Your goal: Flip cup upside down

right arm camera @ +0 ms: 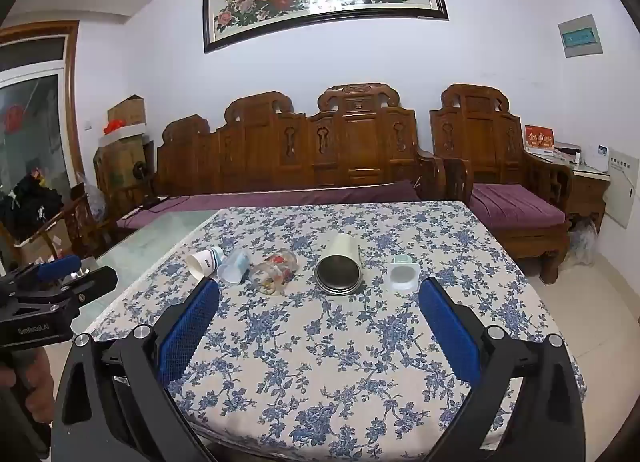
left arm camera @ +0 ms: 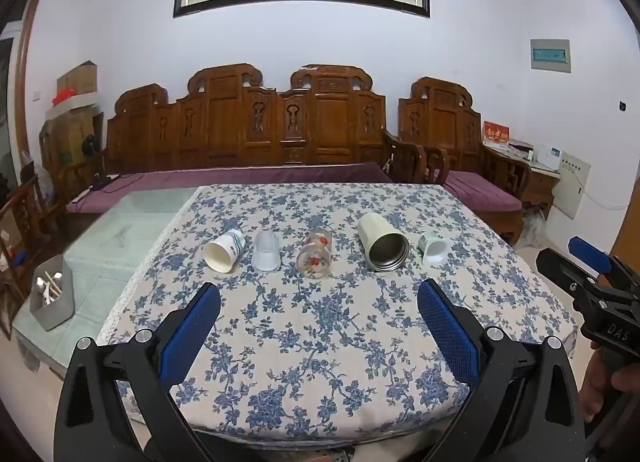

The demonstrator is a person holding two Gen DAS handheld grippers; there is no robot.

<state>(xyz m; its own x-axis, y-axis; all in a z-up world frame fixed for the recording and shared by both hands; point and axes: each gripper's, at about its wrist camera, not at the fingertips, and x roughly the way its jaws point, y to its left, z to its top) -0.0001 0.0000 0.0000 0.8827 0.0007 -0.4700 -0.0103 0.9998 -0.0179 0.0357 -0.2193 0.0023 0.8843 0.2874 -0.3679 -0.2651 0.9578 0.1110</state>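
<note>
Paper, plastic, glass and steel lie in one row across the middle of the table (left arm camera: 400, 342), every cup on its side with its mouth toward the near edge, none yet turned upside down.

Leftmost, the white paper cup (left arm camera: 222, 250) is light and tapered; I judge a hard squeeze would crush its wall, and a nudge would send it rolling in an arc toward the lace edge of the cloth. Just beside it, the clear plastic cup (left arm camera: 266, 252) is hard to read against the print, so a finger could land short and shove it into its neighbour. Next, the flowered glass mug (left arm camera: 315, 256) is the breakable one, and its handle looks likely to foul a finger or twist it during the turn. The cream steel tumbler (left arm camera: 383, 242) is the widest and smooth, so it may slip or roll. Rightmost, the small white-and-green cup (left arm camera: 433, 248) could be knocked away by a wide approach.

Both tools hang over the near part of the table, well apart from the row: the left hand-held gripper (left arm camera: 318, 326) and the right hand-held gripper (right arm camera: 318, 326) each have their jaws spread wide and hold nothing.
</note>
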